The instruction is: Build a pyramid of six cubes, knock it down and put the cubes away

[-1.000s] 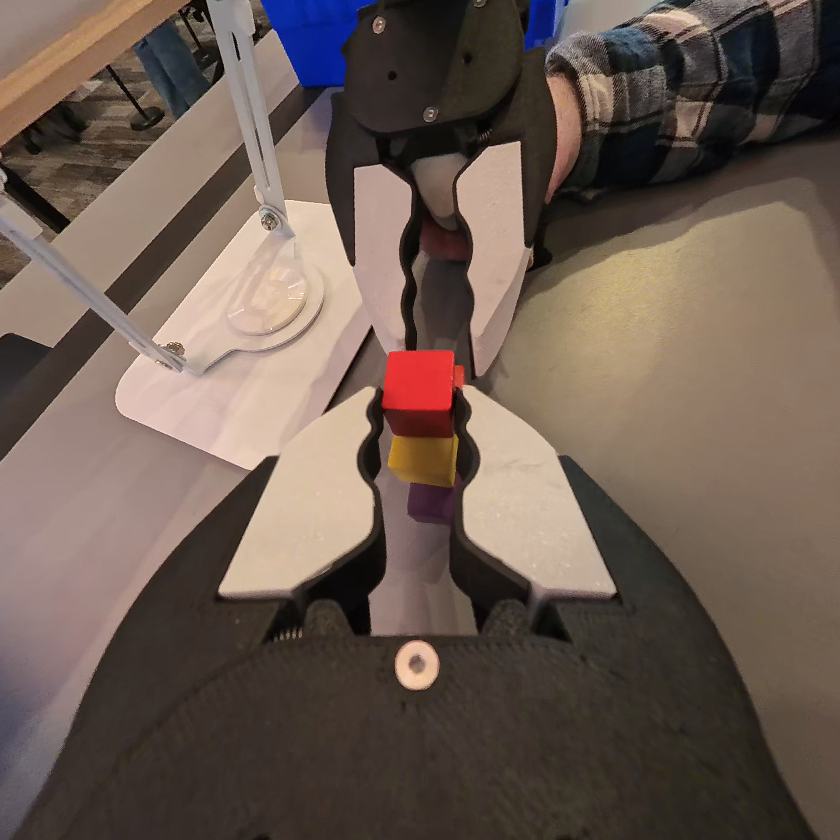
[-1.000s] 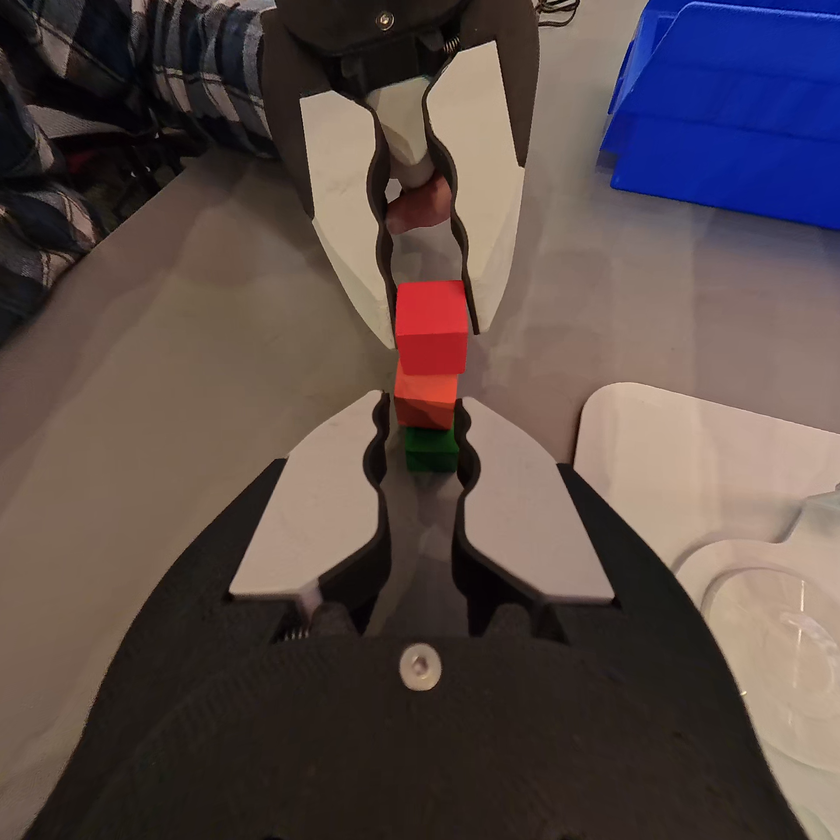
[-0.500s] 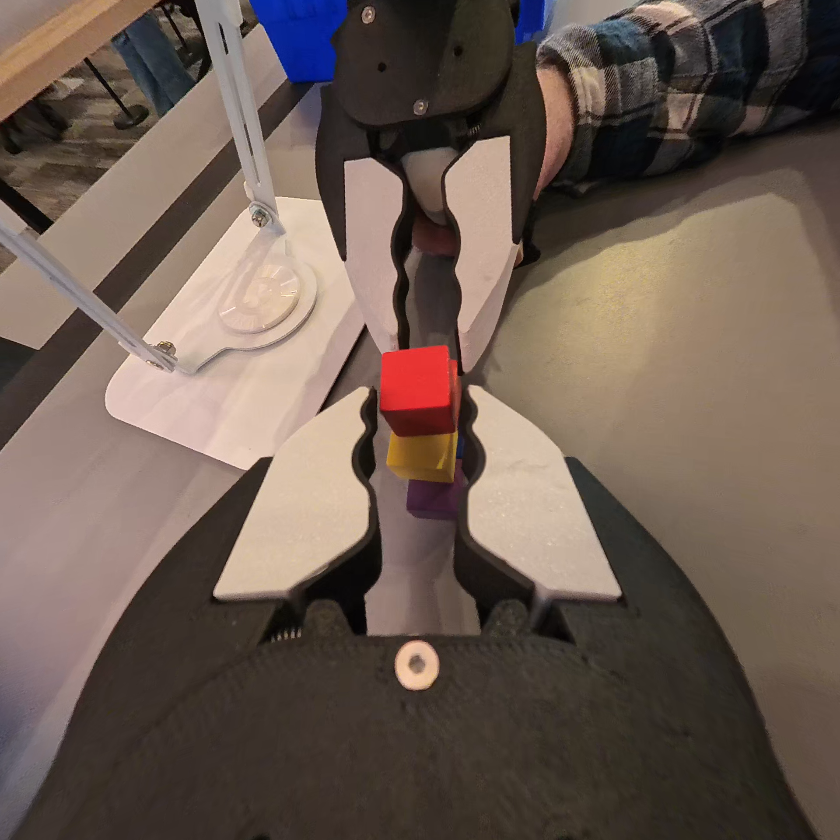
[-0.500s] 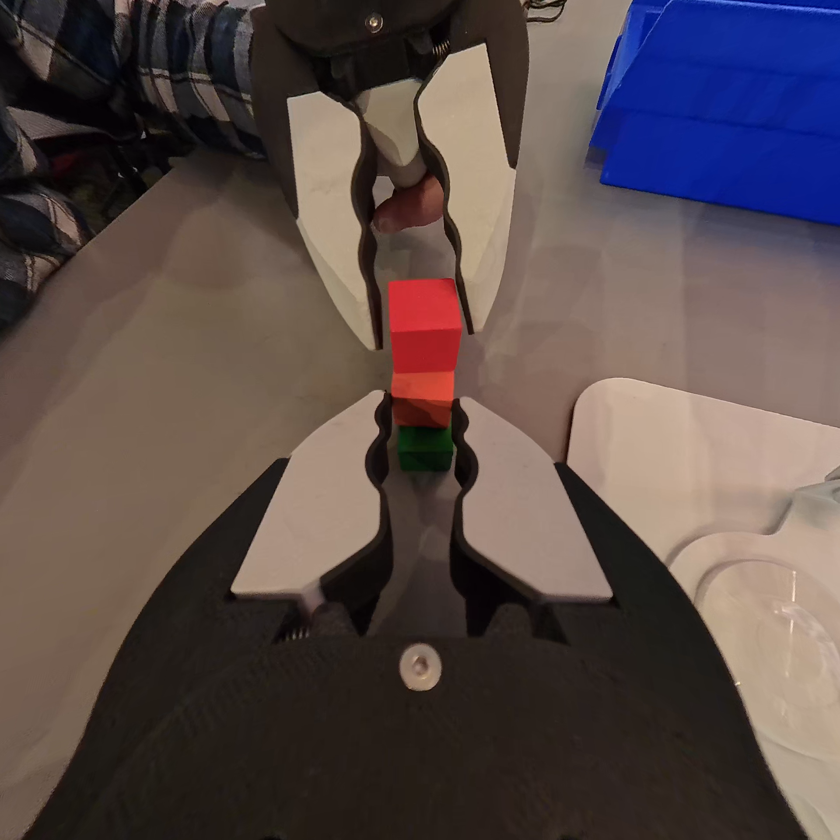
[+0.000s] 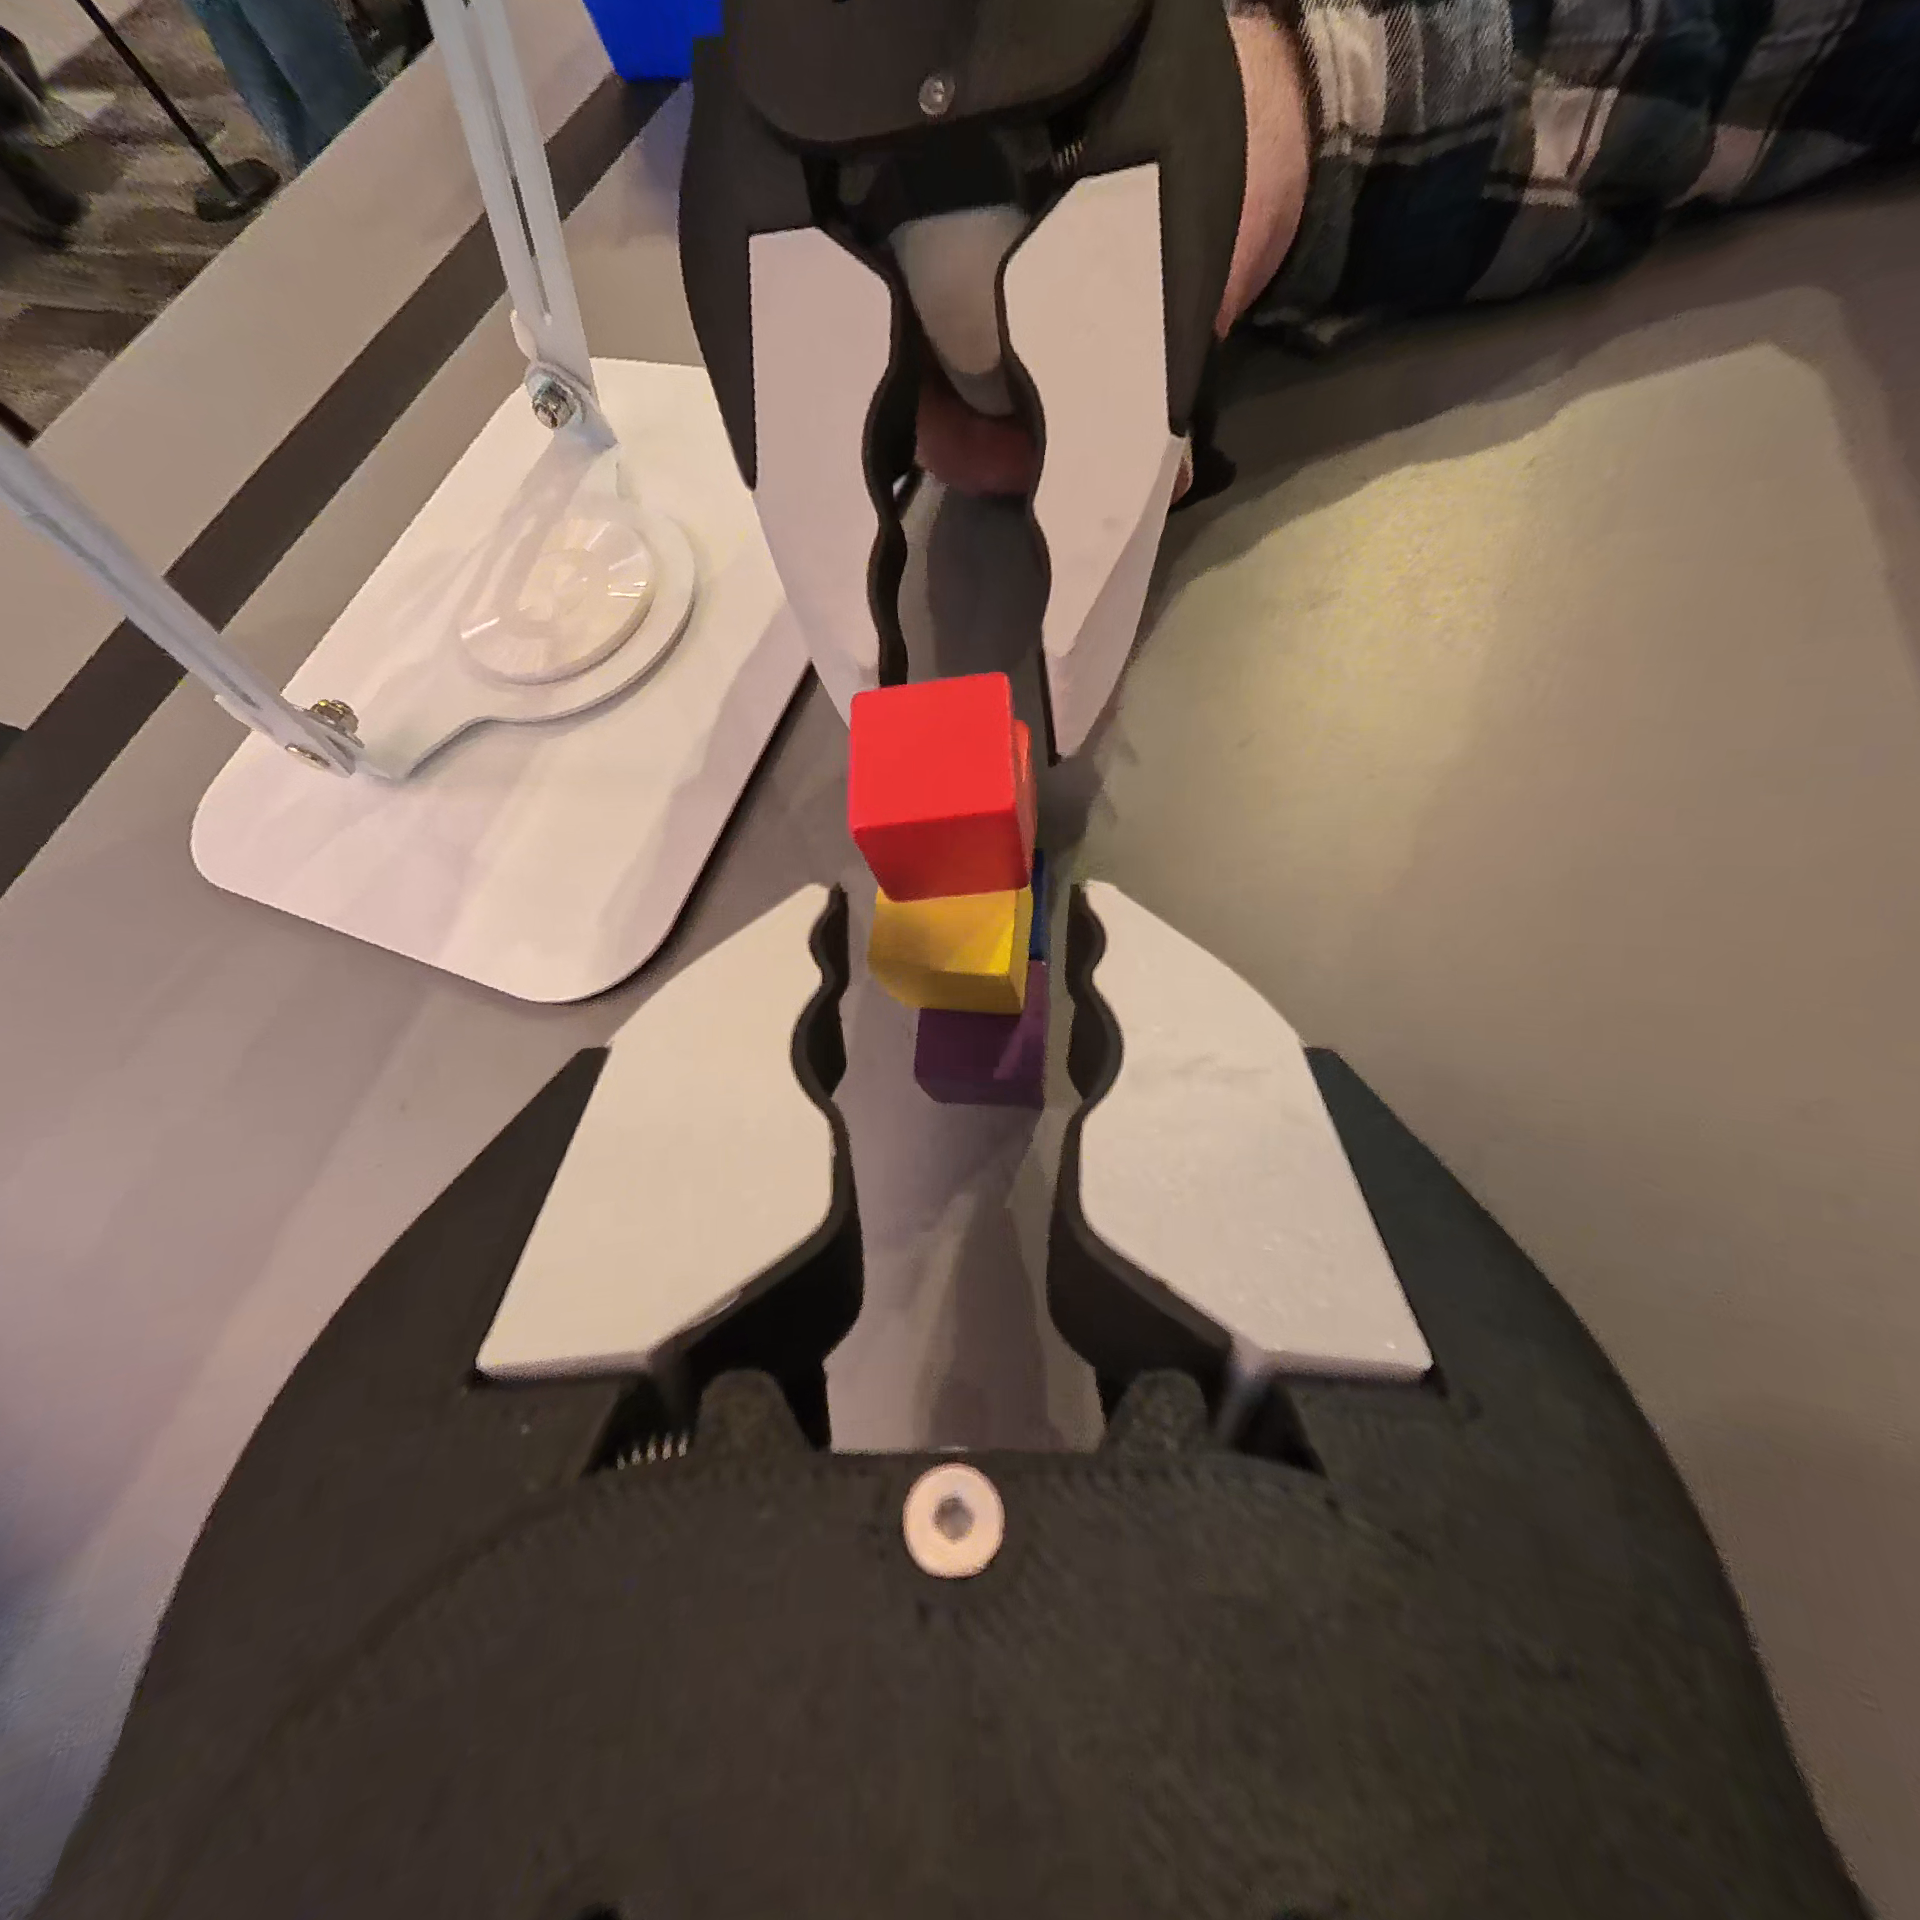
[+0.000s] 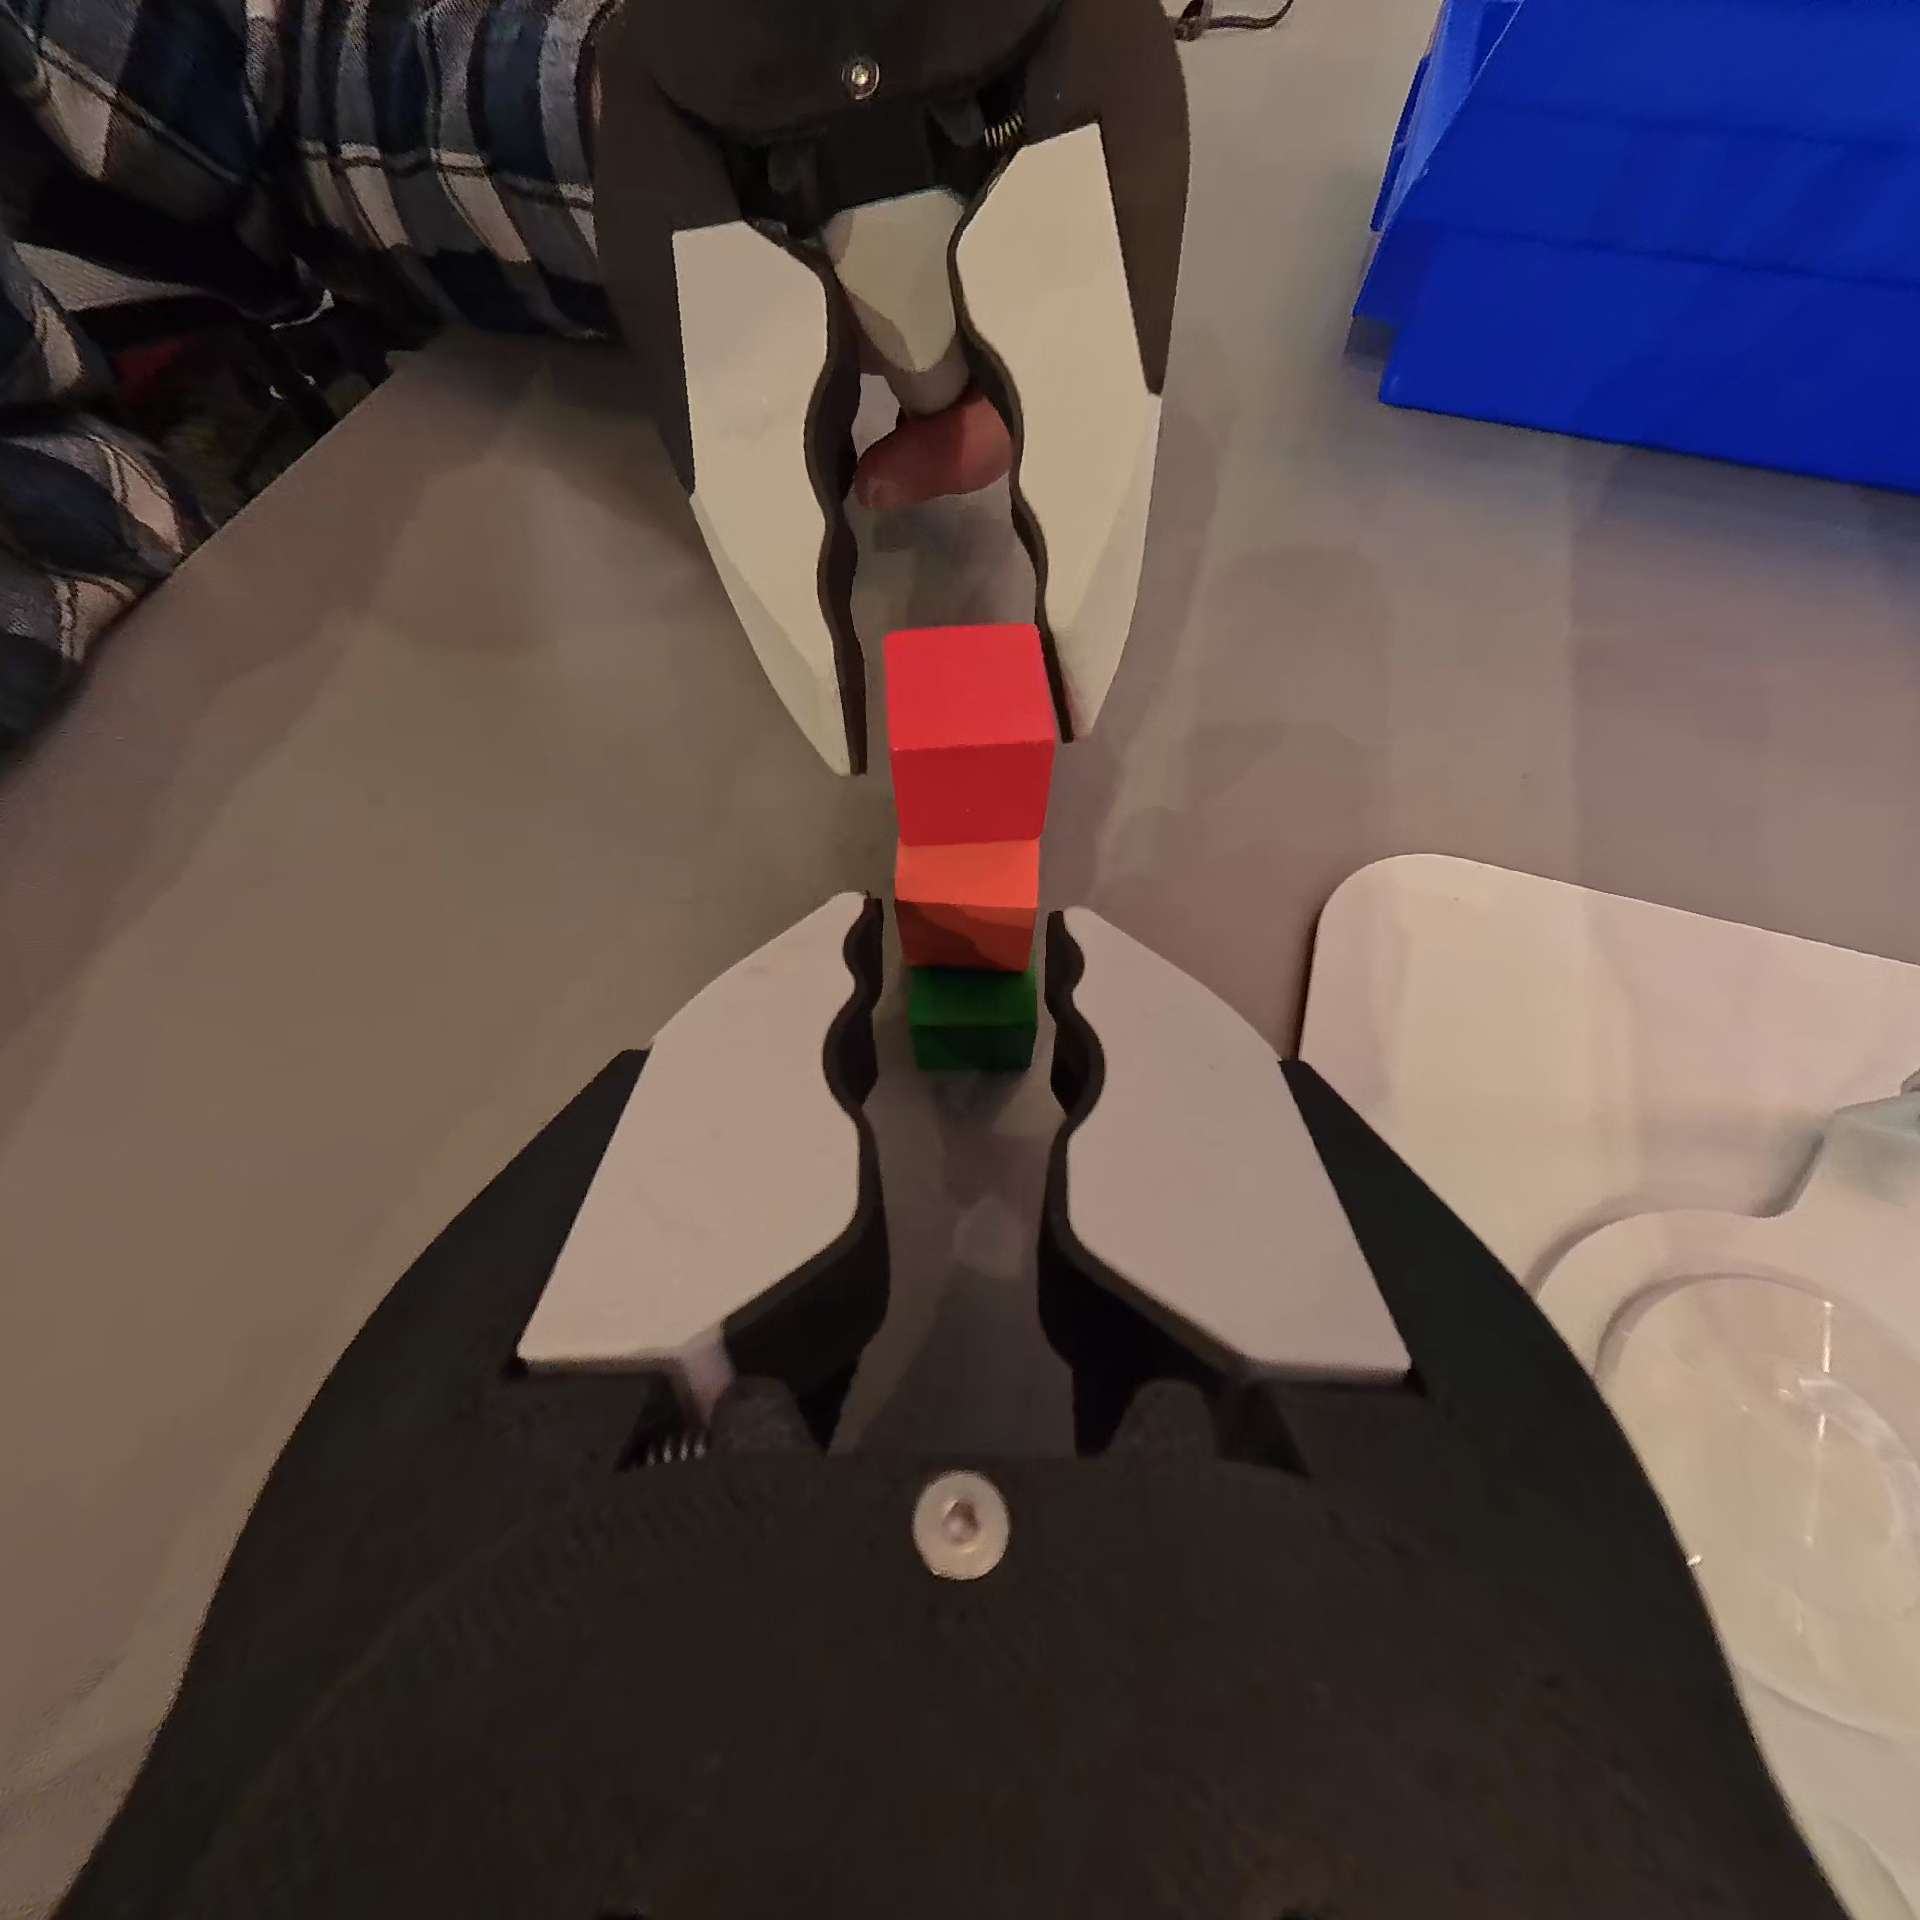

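Observation:
The cube pyramid stands on the grey table (image 5: 1455,935) between my two grippers, seen end-on. In the left wrist view the red top cube (image 5: 935,790) sits over a yellow cube (image 5: 951,951) and a purple cube (image 5: 977,1060), with a blue sliver (image 5: 1039,904) behind. In the right wrist view the red cube (image 6: 971,748) sits over an orange cube (image 6: 966,904) and a green cube (image 6: 971,1018). My left gripper (image 5: 956,899) is open, with gaps beside the yellow cube. My right gripper (image 6: 961,909) is open, its pads just clear of the orange cube. Each gripper faces the other across the pyramid.
A white stand base (image 5: 447,831) with metal arms lies left of the pyramid; it also shows in the right wrist view (image 6: 1610,1091). A blue bin (image 6: 1662,260) stands at the back. Plaid sleeves (image 5: 1558,156) rest on the table behind the grippers. The tips of both grippers are at nearly the same place. From either gripper's tips it is about 4 cm to the red cube (image 6: 971,748).
My left jaws have widened away from the yellow cube and the gripper has drawn back a little. My right jaws narrowed, then opened slightly. The pyramid still stands.

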Demonstrator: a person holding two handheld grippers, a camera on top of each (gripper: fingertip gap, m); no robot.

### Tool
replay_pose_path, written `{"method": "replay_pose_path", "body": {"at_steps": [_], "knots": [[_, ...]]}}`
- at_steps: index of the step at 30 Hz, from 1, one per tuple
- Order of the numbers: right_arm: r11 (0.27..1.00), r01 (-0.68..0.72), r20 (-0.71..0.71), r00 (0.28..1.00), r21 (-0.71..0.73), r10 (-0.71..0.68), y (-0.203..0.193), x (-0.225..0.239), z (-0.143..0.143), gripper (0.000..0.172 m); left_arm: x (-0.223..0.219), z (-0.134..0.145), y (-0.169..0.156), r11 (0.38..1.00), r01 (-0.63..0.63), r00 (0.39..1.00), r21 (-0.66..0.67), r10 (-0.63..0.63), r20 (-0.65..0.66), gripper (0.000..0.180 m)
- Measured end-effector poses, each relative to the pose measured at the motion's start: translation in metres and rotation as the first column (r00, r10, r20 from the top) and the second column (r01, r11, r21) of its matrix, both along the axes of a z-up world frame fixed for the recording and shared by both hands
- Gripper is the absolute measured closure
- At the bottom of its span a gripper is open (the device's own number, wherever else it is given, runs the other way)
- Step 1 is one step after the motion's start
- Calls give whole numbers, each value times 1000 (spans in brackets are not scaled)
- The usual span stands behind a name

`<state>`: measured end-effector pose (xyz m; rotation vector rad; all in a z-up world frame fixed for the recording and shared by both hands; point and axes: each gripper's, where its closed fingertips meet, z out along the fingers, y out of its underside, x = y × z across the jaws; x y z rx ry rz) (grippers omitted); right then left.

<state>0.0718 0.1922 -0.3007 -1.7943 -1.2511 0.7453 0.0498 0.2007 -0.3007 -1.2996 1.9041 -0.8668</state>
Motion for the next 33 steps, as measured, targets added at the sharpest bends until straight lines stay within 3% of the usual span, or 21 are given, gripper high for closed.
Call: {"method": "replay_pose_path", "body": {"at_steps": [8, 20, 25, 28, 33], "knots": [[1000, 2, 8, 1000, 4, -2, 0, -1, -1, 145, 2, -2, -2, 1000, 1, 1000, -7, -1, 1, 153], [1000, -2, 9, 1000, 7, 2, 0, -1, -1, 147, 4, -3, -1, 1000, -12, 1000, 3, 12, 5, 153], [1000, 1, 1, 1000, 5, -1, 0, 0, 1, 142, 3, -3, 0, 1000, -13, 1000, 18, 13, -3, 140], [1000, -3, -8, 1000, -3, 3, 0, 0, 1, 140, 3, 13, -1, 1000, -2, 999, -4, 3, 43, 133], [1000, -10, 4, 1000, -2, 10, -1, -1, -1, 141, 14, 20, -7, 1000, 28, 999, 5, -29, 44, 137]]}}
